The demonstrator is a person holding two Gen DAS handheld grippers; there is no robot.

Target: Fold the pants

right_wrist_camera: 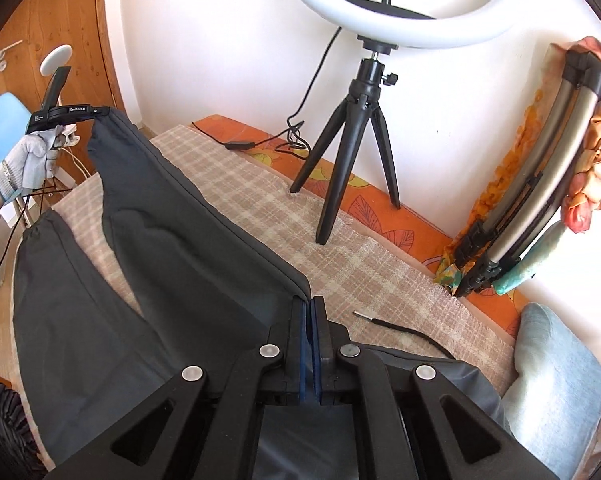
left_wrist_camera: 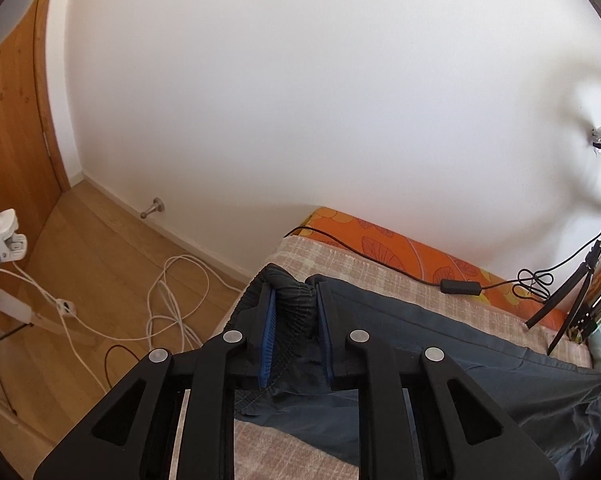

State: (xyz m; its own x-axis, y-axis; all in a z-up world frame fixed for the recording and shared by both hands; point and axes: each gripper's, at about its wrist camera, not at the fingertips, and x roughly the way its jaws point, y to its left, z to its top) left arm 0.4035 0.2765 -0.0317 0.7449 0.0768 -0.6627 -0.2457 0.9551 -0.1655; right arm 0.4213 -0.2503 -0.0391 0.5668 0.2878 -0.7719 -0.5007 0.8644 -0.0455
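Dark grey pants point(right_wrist_camera: 188, 248) lie stretched over a beige checked blanket point(right_wrist_camera: 260, 196) on a bed. My left gripper point(left_wrist_camera: 296, 292) is shut on the bunched elastic waistband point(left_wrist_camera: 296, 312) and holds it lifted at the bed's left end. It also shows in the right wrist view point(right_wrist_camera: 68, 114), held by a gloved hand. My right gripper point(right_wrist_camera: 309, 300) is shut on the pants' folded edge at the other end, holding the fabric taut between the two. One part of the pants point(right_wrist_camera: 60, 280) hangs lower to the left.
A ring light on a black tripod point(right_wrist_camera: 356, 128) stands on the bed by the wall, its cable and switch point(left_wrist_camera: 460, 286) trailing over the orange sheet. A black cord point(right_wrist_camera: 404, 330) lies on the blanket. A blue pillow point(right_wrist_camera: 556, 380) lies right. White cables point(left_wrist_camera: 172, 312) lie on the wooden floor.
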